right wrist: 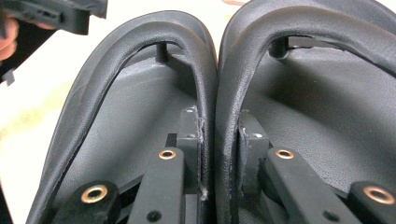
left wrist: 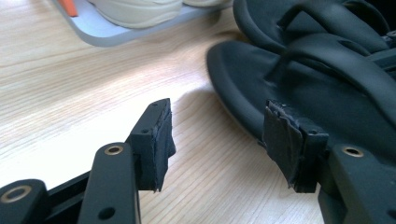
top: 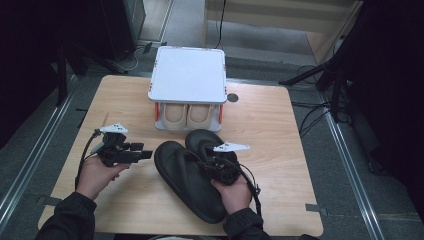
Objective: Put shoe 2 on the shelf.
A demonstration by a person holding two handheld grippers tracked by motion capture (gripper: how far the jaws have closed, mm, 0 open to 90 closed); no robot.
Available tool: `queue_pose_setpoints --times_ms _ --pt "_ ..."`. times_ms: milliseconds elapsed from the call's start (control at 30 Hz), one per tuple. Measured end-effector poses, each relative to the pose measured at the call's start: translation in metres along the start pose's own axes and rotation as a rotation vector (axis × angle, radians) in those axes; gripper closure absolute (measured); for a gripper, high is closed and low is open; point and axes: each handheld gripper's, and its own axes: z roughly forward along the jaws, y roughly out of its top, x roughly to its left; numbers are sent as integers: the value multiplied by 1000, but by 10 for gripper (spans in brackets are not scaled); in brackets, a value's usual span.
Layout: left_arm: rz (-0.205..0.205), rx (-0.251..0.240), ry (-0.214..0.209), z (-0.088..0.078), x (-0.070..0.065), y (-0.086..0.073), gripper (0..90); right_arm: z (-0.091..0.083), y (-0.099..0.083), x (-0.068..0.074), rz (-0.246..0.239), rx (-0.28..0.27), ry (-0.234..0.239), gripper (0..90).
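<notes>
Flip-flops (top: 187, 172), two and black, are seen lying side by side on the wooden table (top: 270, 130), just in front of a white shoe rack (top: 187, 75) in which a beige pair (top: 187, 115) is stored on the lower shelf. The adjoining straps (right wrist: 212, 93) of the two are clamped together by the right gripper (top: 212, 162), its jaws pressed on them from either side, one jaw inside each flip-flop. The left gripper (top: 145, 154) is held just left of the flip-flops, clear of them, with its jaws spread apart and nothing between them; bare table is seen through the gap, and the edge of the near flip-flop lies just beyond one jaw. Each gripper is gripped by a hand in a dark sleeve (top: 70, 215).
</notes>
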Motion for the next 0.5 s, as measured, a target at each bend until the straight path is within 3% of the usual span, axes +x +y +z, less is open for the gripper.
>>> queue_pose_setpoints --times_ms 367,500 --pt "-36 -28 61 -18 14 -9 422 -3 13 -5 -142 81 115 763" --pt "-46 -37 83 -23 16 -13 423 2 17 -5 -162 110 146 763"
